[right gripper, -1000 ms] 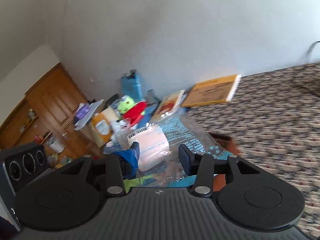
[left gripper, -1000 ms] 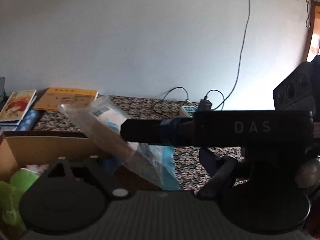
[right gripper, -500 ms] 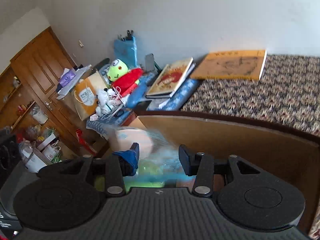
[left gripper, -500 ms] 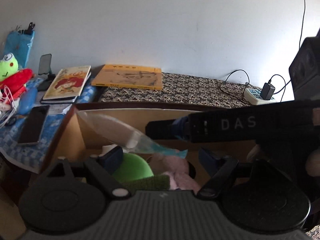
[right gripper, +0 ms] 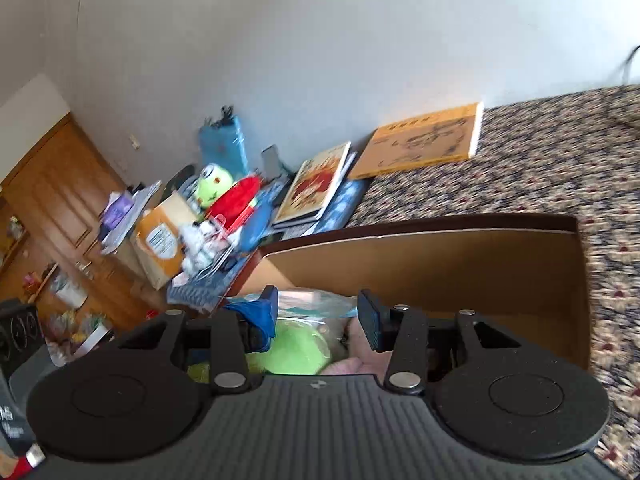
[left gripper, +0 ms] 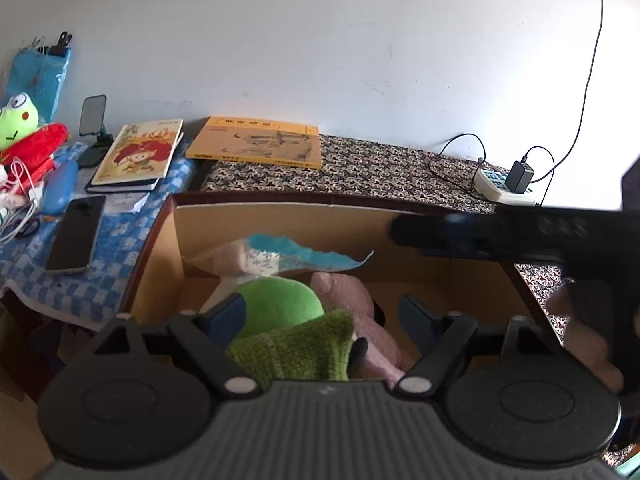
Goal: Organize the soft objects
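Note:
An open cardboard box (left gripper: 280,204) holds a green plush (left gripper: 276,304), a green knitted piece (left gripper: 296,348) and a pink plush (left gripper: 352,300). A clear plastic bag with a teal edge (left gripper: 276,254) lies on them near the back wall. My left gripper (left gripper: 320,316) hovers open over the plush pile with nothing between its fingers. My right gripper (right gripper: 318,312) points into the same box (right gripper: 440,264), its jaws partly apart, with the bag (right gripper: 316,304) ahead of them. In the left wrist view its dark finger (left gripper: 404,232) ends just right of the bag, not touching it.
A yellow book (left gripper: 256,144) and a picture book (left gripper: 136,156) lie behind the box. A phone (left gripper: 76,236) lies on the blue checked cloth, with a frog plush (left gripper: 18,120) at far left. A power strip (left gripper: 504,188) with cables sits on the patterned cover. Wooden cabinets (right gripper: 52,200) stand left.
Both grippers swung from the patterned cover over the box. The bag, earlier between the right fingers, now lies in the box, and the right gripper has drawn back to the right.

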`<state>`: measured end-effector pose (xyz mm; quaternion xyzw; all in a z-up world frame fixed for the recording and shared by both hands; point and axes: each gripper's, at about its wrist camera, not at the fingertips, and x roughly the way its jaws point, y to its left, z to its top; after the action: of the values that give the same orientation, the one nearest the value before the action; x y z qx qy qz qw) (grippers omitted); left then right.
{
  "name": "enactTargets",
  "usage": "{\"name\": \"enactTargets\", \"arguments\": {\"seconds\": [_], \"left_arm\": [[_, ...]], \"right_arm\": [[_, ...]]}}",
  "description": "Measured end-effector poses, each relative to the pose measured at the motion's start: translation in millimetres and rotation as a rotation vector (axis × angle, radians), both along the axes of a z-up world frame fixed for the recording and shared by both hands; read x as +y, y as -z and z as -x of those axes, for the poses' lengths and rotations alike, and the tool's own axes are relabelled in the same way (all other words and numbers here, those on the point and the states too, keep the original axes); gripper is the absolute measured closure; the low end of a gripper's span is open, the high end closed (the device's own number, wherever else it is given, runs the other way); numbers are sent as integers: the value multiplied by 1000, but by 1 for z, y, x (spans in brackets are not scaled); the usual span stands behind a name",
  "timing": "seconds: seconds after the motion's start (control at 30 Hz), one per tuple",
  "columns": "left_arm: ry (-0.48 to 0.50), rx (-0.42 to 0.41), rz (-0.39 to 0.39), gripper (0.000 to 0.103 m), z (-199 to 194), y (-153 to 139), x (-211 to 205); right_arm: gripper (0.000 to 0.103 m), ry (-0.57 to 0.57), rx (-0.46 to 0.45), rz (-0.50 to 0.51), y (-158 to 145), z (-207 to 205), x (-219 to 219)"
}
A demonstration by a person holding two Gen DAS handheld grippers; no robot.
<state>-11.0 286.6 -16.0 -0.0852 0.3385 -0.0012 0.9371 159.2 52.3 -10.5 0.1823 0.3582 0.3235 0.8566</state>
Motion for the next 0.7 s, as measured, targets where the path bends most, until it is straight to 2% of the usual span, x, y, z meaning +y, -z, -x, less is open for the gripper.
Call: {"name": "enactTargets", "arguments": {"seconds": [0.1,0.33,0.47,0.7], "left_arm": [[10,4,2,22,-5,-8,-8],[48,35,-64,22,-11,-20,-46],[35,35,-115,22,-7,-26,-71],[-11,65,-161,21,1,-31,-117]], "right_arm": [[74,70,-23,8,-5,14,-15],[74,227,-81,52,-14,40,-46],[74,242,-105,78,-20,50,-60],[74,251,-128,171,-30,76,-86]]}}
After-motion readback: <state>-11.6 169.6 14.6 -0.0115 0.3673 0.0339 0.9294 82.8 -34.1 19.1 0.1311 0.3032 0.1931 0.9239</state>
